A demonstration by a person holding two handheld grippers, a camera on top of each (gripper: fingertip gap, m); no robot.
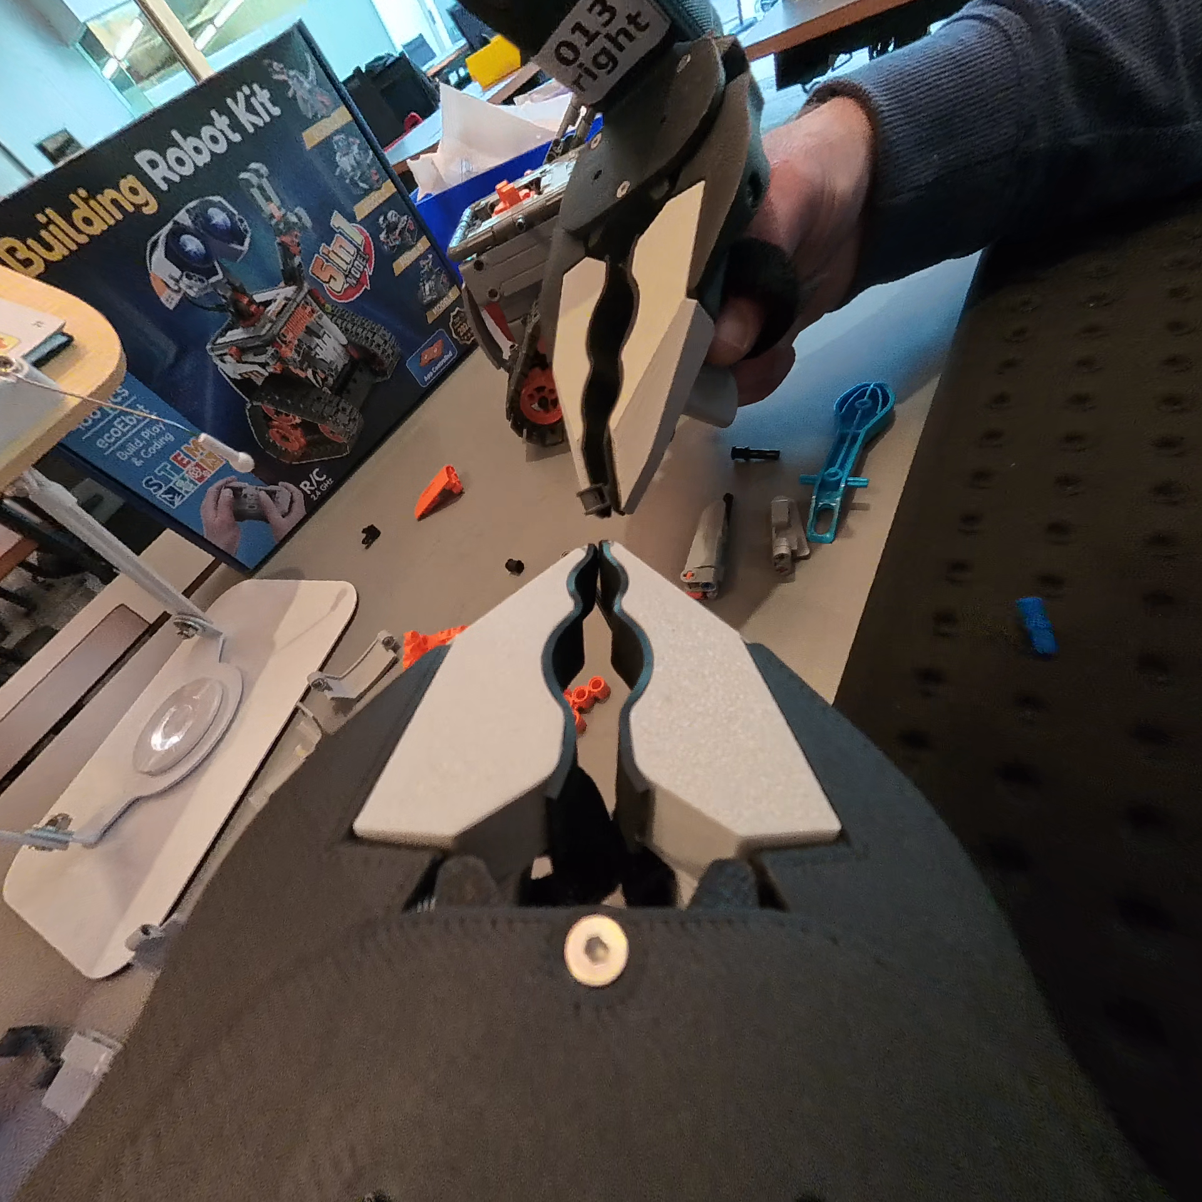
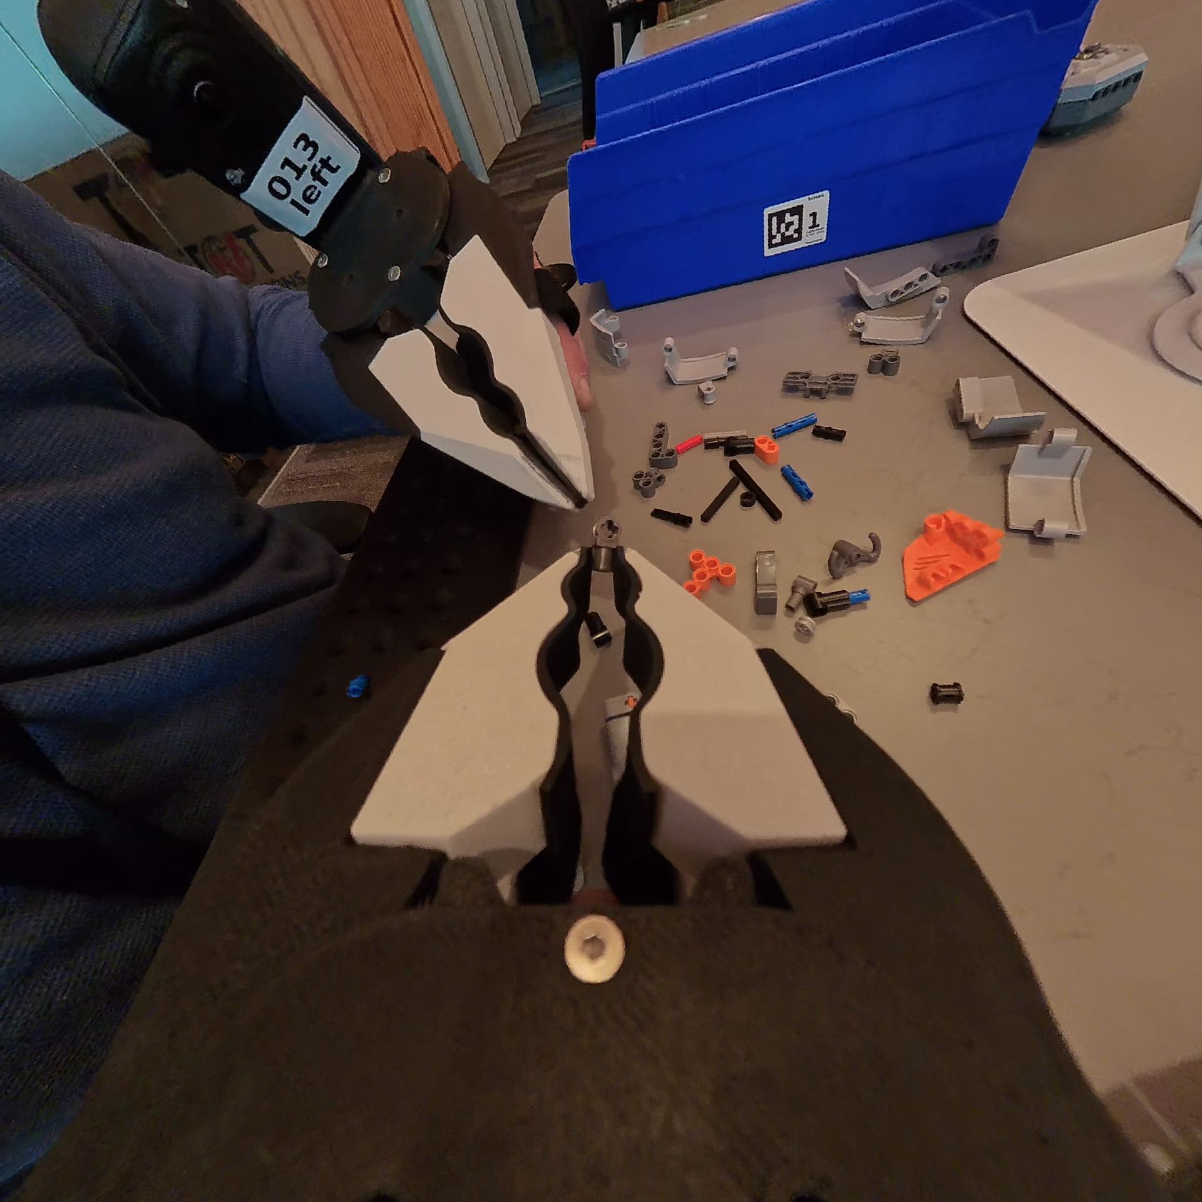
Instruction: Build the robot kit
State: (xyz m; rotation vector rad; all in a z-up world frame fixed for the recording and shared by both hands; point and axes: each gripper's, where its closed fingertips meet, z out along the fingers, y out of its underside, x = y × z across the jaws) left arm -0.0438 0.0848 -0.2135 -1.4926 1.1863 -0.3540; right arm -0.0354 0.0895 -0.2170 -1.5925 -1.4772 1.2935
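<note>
The right gripper [image 2: 605, 553] pinches a small grey pin [image 2: 607, 538] above the grey tabletop [image 2: 975, 813] — the left gripper [image 1: 598, 551], tips together, apparently empty, nearly meets it. Loose parts [image 2: 748, 468] lie before a blue bin [image 2: 813, 162]; a kit box [image 1: 214, 293] stands at the far edge.

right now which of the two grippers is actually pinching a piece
The right gripper: a small dark grey connector sits clamped at its tips. The left gripper is shut on nothing.
</note>
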